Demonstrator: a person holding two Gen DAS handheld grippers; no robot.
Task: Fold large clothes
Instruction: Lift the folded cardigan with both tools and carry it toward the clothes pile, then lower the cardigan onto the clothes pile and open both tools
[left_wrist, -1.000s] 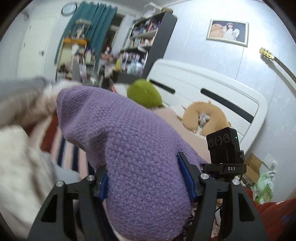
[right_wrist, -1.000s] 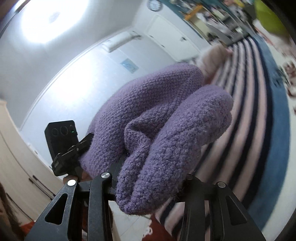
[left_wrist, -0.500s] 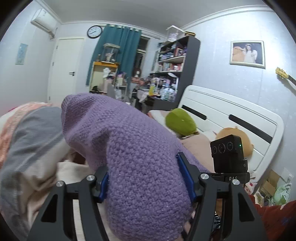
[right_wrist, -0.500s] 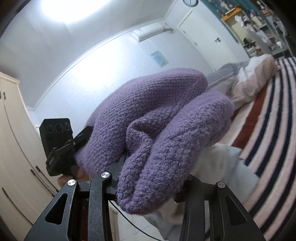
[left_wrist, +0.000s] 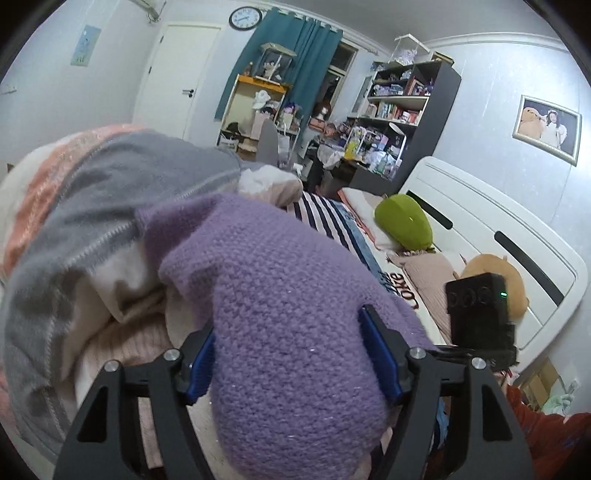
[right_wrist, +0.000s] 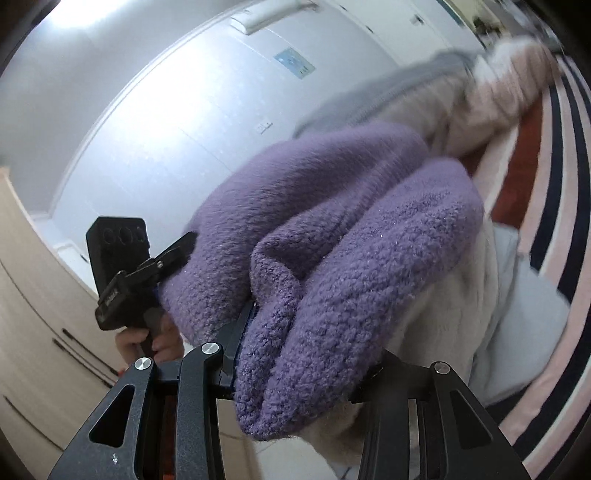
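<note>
While the left tongs (left_wrist: 291, 354) are opening with the purple sweater (left_wrist: 280, 314) bunched between their blue pads, the right tongs (right_wrist: 306, 362) clamp another fold of it, above the heaped clothes (left_wrist: 85, 236) on the striped bed (left_wrist: 332, 221).

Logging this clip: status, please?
Left gripper opening, purple knit between its pads. Right gripper shut on the knit. Clothes pile just ahead.

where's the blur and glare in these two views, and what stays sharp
Right wrist view: ceiling light glare blows out the top left, and the grey and pink clothes pile is motion-smeared. Left wrist view: evenly lit, the purple knitted sweater crisp; the fisheye bends the white headboard.
</note>
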